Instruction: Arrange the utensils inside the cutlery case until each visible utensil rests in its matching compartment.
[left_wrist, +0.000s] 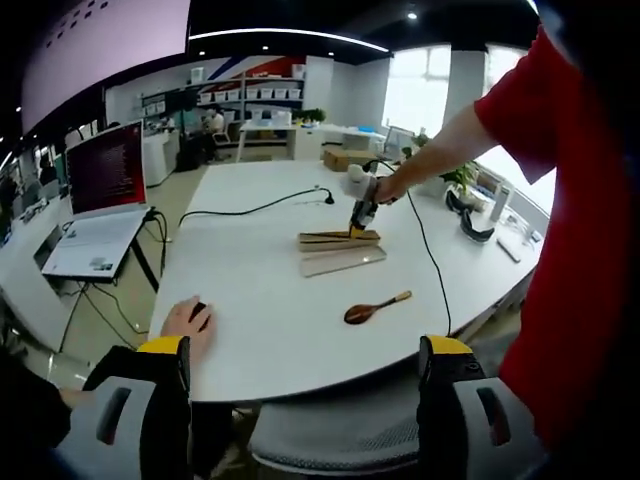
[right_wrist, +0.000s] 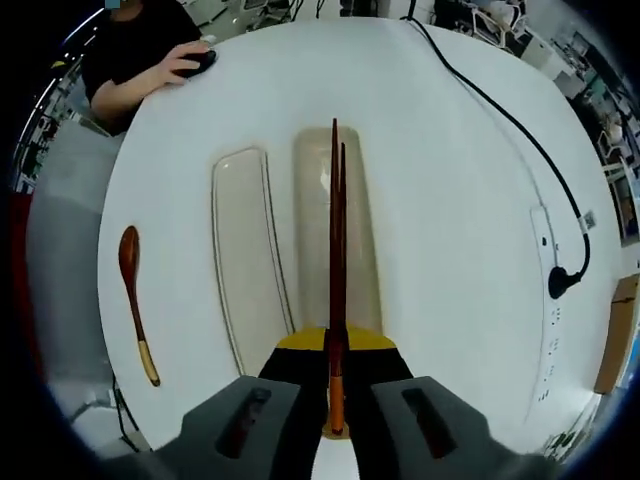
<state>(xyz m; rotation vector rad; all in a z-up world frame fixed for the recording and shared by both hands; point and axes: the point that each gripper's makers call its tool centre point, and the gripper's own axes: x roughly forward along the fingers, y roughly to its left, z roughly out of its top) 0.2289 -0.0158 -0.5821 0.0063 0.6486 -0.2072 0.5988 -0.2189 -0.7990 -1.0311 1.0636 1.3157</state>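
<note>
Right gripper view: my right gripper (right_wrist: 336, 400) is clamped on chopsticks (right_wrist: 337, 240), poised over case (right_wrist: 360, 200). Next: lower them in. Left gripper (left_wrist: 300, 395) gapes empty; spoon (right_wrist: 135, 300) waits on table (right_wrist: 460, 250).

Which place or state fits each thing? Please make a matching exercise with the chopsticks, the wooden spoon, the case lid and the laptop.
Things:
1. chopsticks
2. wooden spoon
3. case lid
4. laptop

Places or states:
A. lying flat on the white table, beside the cutlery case
B. open, on a side desk, screen lit
C. held in the right tool, above the cutlery case
D. lying alone on the table, apart from the case

Pairs: 1-C, 2-D, 3-A, 4-B
</note>
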